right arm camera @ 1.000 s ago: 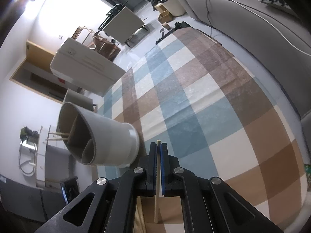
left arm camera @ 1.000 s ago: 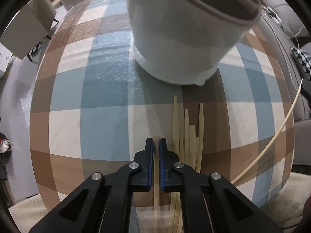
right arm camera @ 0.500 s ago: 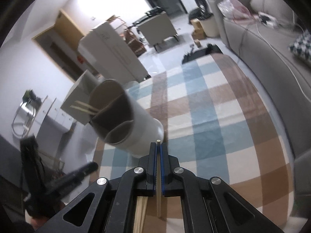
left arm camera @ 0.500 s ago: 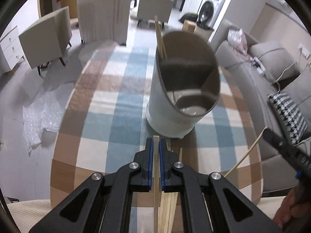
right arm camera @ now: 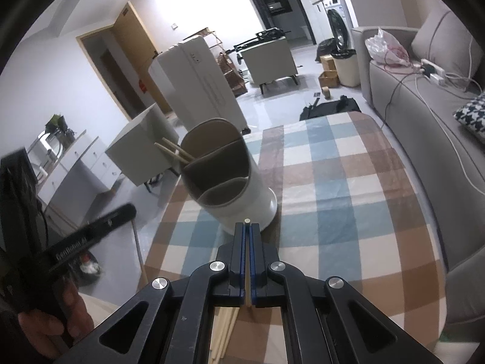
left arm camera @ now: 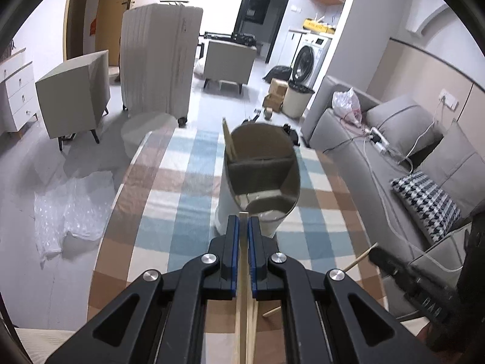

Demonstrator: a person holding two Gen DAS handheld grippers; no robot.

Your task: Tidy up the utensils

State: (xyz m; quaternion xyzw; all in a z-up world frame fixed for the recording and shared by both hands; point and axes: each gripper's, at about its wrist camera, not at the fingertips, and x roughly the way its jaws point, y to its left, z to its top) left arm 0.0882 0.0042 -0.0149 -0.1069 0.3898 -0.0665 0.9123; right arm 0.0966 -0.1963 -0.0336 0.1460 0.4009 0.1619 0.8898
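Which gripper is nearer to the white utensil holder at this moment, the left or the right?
Too close to tell. The left gripper and the right gripper both hover just short of the utensil holder's base, each shut on a chopstick.

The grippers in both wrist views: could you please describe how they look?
Both are alike. The left gripper and right gripper each have matte black angular linkage arms with triangular cut-outs, round silver pivot bolts, and narrow black fingers edged in blue. White lettering marks the left gripper's side in the right wrist view.
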